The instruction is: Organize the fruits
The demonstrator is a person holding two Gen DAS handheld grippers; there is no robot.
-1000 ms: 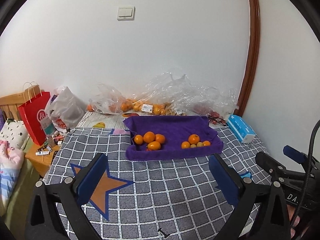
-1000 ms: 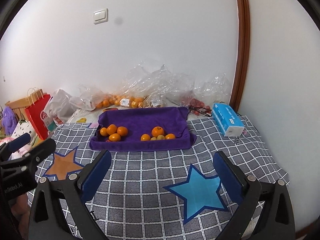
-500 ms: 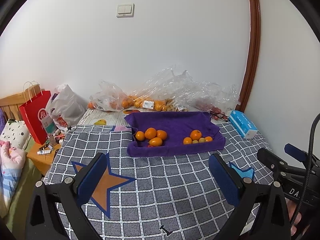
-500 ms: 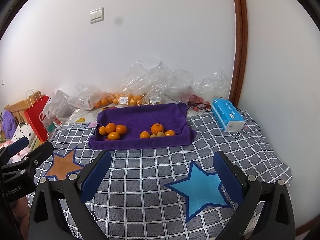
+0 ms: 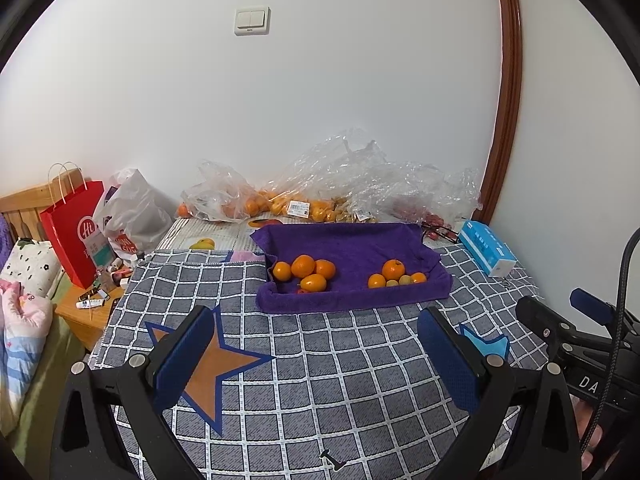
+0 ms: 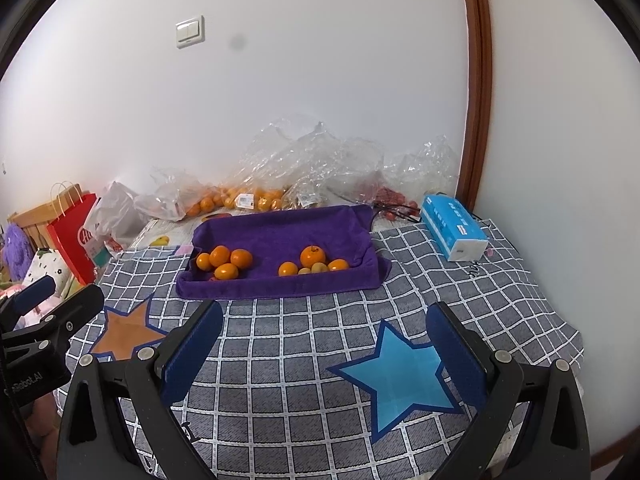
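- At twelve o'clock from both grippers, a purple towel [image 5: 352,264] lies on the checked bench cover [image 5: 340,360], folded up at its edges like a shallow tray.
- On it, two separate clusters: larger oranges [image 5: 305,271] toward ten o'clock, and a mixed group of small orange and yellowish fruits [image 5: 394,275] toward two o'clock. Sorting looks partly done.
- Behind the towel, clear plastic bags [image 5: 280,200] hold more fruit, likely left to sort.
- Left gripper [image 5: 316,354]: spread wide, empty, touching nothing, well short of the towel.
- Right gripper [image 6: 324,350]: likewise spread wide and empty, hovering above the cover.
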